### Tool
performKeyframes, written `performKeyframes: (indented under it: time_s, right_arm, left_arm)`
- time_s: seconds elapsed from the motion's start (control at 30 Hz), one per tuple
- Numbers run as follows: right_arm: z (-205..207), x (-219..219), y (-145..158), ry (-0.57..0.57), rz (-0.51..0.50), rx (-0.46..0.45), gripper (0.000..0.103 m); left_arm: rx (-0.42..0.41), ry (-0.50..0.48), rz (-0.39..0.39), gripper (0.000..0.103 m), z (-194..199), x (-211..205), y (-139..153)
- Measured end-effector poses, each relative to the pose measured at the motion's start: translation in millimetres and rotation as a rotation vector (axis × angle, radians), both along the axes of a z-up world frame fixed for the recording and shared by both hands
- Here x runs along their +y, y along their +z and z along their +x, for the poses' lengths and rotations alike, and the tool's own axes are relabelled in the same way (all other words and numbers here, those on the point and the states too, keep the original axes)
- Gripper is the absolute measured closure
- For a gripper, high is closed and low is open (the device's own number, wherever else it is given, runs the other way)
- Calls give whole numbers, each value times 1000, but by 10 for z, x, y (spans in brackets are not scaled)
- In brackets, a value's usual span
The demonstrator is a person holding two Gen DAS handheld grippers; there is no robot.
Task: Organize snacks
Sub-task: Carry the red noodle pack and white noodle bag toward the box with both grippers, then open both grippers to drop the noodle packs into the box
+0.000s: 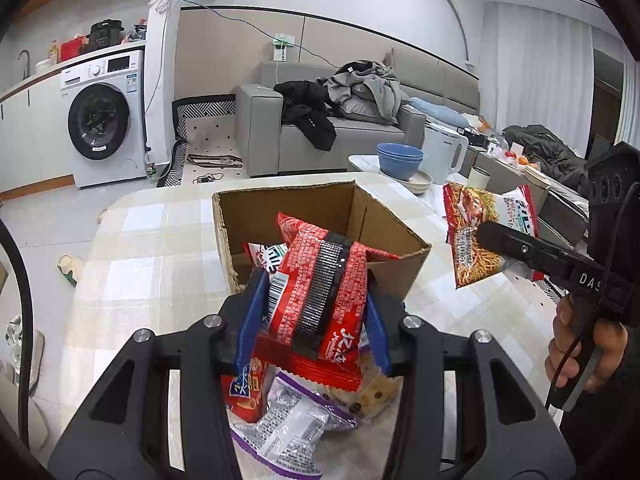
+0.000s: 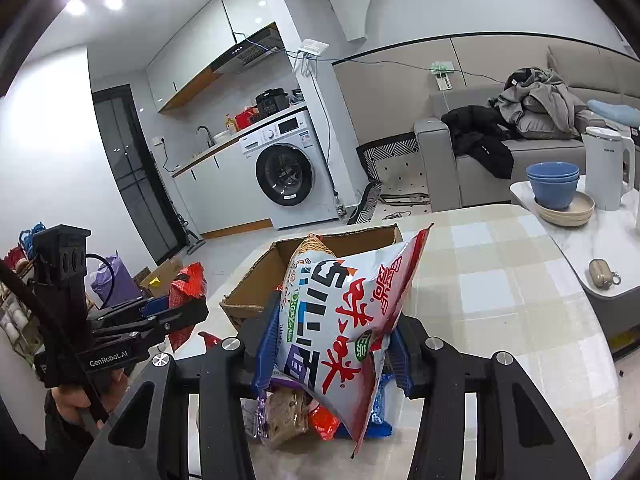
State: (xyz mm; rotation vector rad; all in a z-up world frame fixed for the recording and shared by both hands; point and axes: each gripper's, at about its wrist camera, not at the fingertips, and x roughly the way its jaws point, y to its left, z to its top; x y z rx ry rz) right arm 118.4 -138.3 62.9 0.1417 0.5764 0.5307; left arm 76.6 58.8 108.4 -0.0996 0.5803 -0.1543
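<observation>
Both jaws stand closed on snack packets. Left gripper [image 1: 316, 312] clamps a red and black packet [image 1: 320, 300] between its blue pads [image 1: 250, 320], holding it above the near edge of the cardboard box [image 1: 256, 216]. Right gripper [image 2: 332, 344] pinches a white and red noodle-snack bag [image 2: 340, 320], raised off the table and tilted, in front of the same box [image 2: 248, 296].

Inside the box lies at least one other packet [image 1: 266, 256], white with red print. Loose snacks rest on the checked tablecloth [image 1: 160, 240] below the left gripper: a silver and purple packet [image 1: 288, 420], a red packet [image 1: 244, 392] and a cream biscuit packet [image 1: 376, 396].

Beyond the table, stacked blue bowls [image 1: 400, 158] sit on a cream plate [image 1: 420, 182], just beside a white kettle [image 1: 444, 152]. A washing machine [image 1: 104, 120] stands against the far wall.
</observation>
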Motion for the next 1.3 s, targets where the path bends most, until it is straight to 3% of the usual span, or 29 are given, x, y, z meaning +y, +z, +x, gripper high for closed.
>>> performKeyframes:
  time_s: [0.97,1.3]
  right_arm:
    - [552,246,-71,-11,-50,17,56]
    - [663,402,-145,-25,-119,16,55]
  left_arm:
    - [42,45,32,61,865,30,-100]
    - [73,54,66,60,1188,-100,-259]
